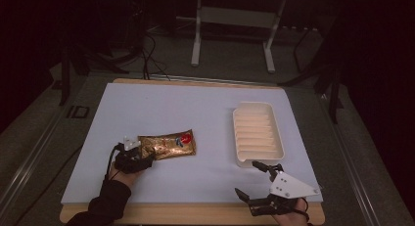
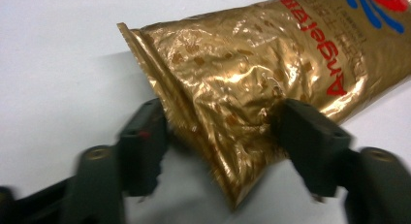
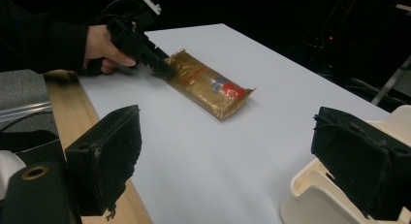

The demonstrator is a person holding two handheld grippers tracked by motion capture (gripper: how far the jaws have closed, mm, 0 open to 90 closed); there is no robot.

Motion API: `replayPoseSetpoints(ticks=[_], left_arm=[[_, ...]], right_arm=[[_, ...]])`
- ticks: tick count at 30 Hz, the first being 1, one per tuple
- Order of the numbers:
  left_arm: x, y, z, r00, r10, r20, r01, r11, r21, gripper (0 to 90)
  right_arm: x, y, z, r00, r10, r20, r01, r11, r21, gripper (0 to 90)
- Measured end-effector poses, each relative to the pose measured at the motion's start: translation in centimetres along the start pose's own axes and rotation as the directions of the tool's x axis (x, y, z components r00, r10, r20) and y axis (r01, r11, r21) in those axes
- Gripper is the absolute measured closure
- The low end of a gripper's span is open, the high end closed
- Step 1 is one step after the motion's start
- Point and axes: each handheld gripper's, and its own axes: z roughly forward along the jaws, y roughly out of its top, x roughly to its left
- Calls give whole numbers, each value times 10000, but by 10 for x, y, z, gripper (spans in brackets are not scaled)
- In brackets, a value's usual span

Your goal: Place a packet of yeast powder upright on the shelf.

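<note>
Writing: red letters on the gold bag point(image 2: 271, 64), too upside-down to read
Bags: one
Trays: one white tray point(image 1: 258, 133)
Left gripper point(image 2: 223, 124): pinching the bag's end
Right gripper point(image 3: 228, 156): spread wide, holding nothing

The high view looks forward and down from above the person's edge of the white table point(image 1: 195, 113), far enough to take in the whole top, with the floor and a desk frame toward twelve o'clock. The left gripper view sits very close and low, facing the gold pouch point(image 2: 252, 88) along its own jaws. The right gripper view looks low across the table toward its ten o'clock. All three share the pouch; the high and right gripper views also share the cream tray point(image 3: 329, 195).
</note>
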Motion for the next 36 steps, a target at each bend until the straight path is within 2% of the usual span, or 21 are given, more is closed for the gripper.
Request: replayPoseSetpoints(ticks=[4, 7, 8, 11, 14, 20, 23, 28, 33, 36], left_arm=[[-1, 1, -2, 9999, 110, -35, -110, 9999, 85, 601], [1, 2, -2, 9999, -103, -26, 103, 9998, 167, 731], [2, 3, -2, 9996, -260, 105, 258, 9995, 193, 819], [2, 4, -3, 9993, -315, 179, 311, 9992, 240, 897], [5, 6, -5, 9976, -556, 417, 549, 9983, 187, 900], [5, 17, -17, 9975, -323, 632, 340, 9991, -261, 900], [2, 22, -25, 9982, 21, 606, 11, 9986, -533, 900], [-2, 32, -35, 9971, 228, 724, -173, 9970, -756, 900], [-8, 42, -44, 9958, 584, 703, -513, 9938, -986, 900], [-11, 48, -47, 9937, 849, 725, -770, 9914, -1054, 900]], right_arm=[[0, 0, 1, 10000, -13, -6, 14, 10000, 39, 107], [0, 0, 1, 10000, -9, -14, 9, 10000, 47, 107], [0, 0, 1, 10000, -19, -15, 19, 10000, 48, 107], [0, -1, 1, 10000, 41, -18, -41, 10000, 28, 107], [-1, -1, 0, 10000, 55, 13, -55, 10000, 17, 107], [-2, -1, -1, 9999, 108, 13, -108, 9999, -34, 107], [-2, 0, -2, 9998, 193, -26, -193, 9996, -210, 106], [-4, 0, -4, 9992, 400, 31, -399, 9985, -376, 106], [-4, -1, -5, 9990, 420, -171, -428, 9979, -482, 105], [-4, 0, -5, 9993, 363, -124, -368, 9982, -467, 105]])
